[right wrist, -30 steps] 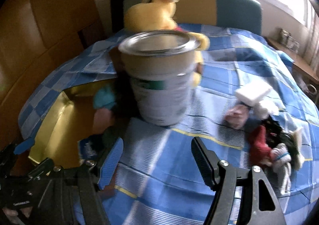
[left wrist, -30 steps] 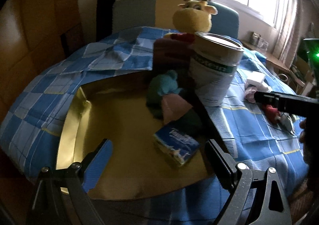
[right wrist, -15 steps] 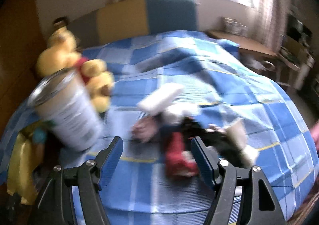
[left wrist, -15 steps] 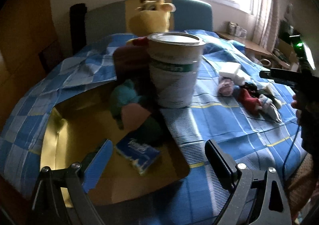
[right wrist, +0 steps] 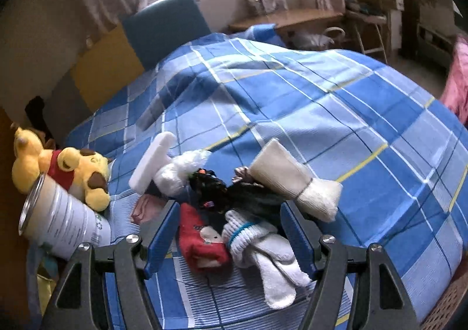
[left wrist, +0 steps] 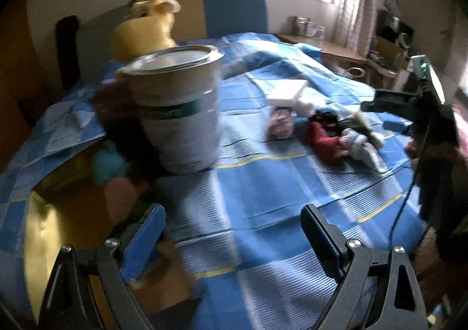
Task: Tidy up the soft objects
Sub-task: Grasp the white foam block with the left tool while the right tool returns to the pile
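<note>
A pile of soft things lies on the blue checked bedspread [right wrist: 336, 101]: a red sock [right wrist: 201, 239], a white sock with a teal stripe [right wrist: 263, 251], a dark item [right wrist: 234, 195], a cream rolled pair [right wrist: 292, 178] and a white sponge-like block [right wrist: 152, 160]. My right gripper [right wrist: 231, 236] stands open just above the pile, the red and white socks showing between its fingers, untouched. In the left wrist view the same pile [left wrist: 336, 137] lies far right. My left gripper [left wrist: 234, 236] is open over bare bedspread, beside a gold box [left wrist: 58, 227] with teal and pink soft items [left wrist: 111, 172] inside.
A tall white tin can [left wrist: 178, 110] [right wrist: 61, 227] stands at the box's edge. A yellow plush toy [right wrist: 73, 172] [left wrist: 146, 31] sits behind it. A padded headboard [right wrist: 163, 25], a window and a cluttered desk [right wrist: 292, 17] lie beyond the bed. A hand [left wrist: 433, 148] holds the right gripper.
Both grippers swung right across the bed. The right one went from facing the can to hovering over the sock pile. The left one's view shifted from the gold box toward the bedspread.
</note>
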